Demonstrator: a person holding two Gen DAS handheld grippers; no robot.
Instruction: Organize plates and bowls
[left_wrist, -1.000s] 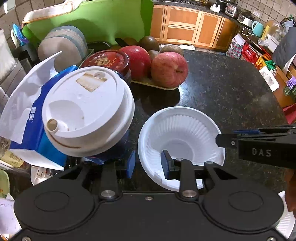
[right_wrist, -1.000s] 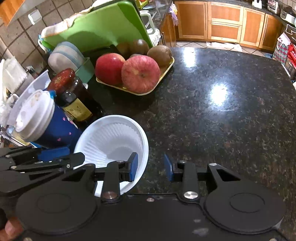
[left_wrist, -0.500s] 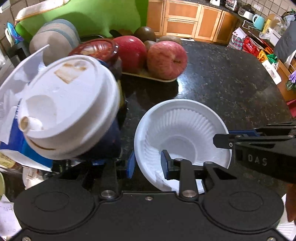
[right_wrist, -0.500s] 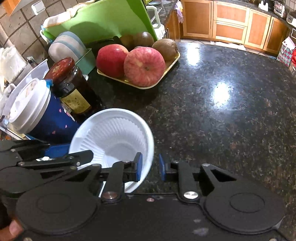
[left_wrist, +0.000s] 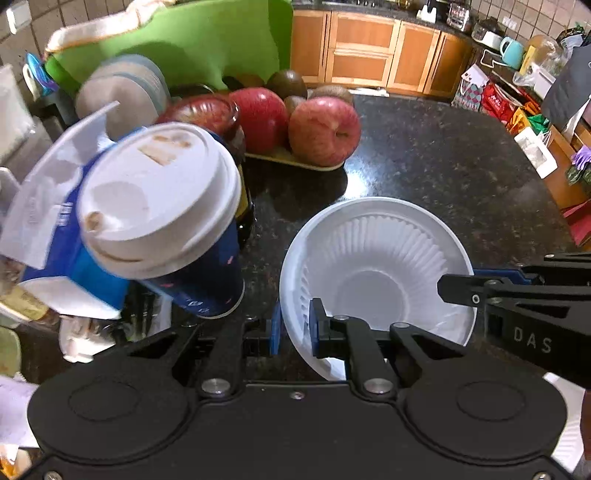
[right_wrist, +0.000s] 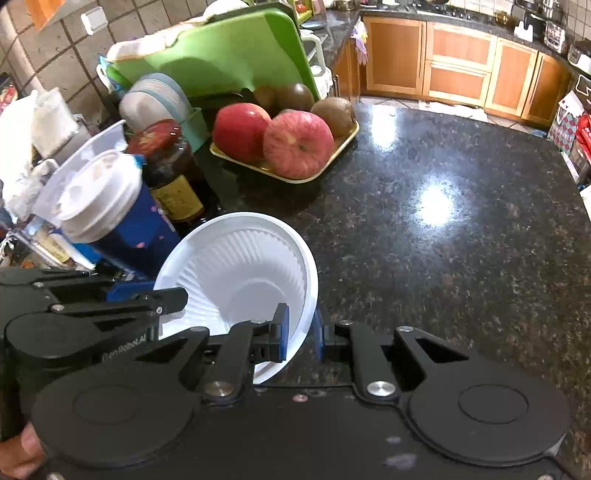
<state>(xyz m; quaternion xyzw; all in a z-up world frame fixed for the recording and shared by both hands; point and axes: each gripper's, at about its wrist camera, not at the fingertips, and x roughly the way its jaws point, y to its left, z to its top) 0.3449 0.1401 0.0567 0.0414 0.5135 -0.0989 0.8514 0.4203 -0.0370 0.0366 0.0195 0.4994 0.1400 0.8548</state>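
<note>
Both claws now pinch the white ribbed disposable plastic bowl (left_wrist: 376, 266), which sits low and centre in each view. The left gripper (left_wrist: 293, 326) has narrowed onto the near-left rim, and the right gripper (right_wrist: 300, 332), wider apart a second ago, has closed across the opposite rim. The bowl has tilted and looks lifted off the dark speckled granite counter (right_wrist: 443, 240), just beside the navy paper cup with a white lid (left_wrist: 159, 221). With both grips seemingly secure, carrying it to a stack can likely begin.

Bright indoor light — 2 glare spots on the granite counter (right_wrist: 436, 201), blurred coffee cup (left_wrist: 159, 206), fisheye-bent edges.
</note>
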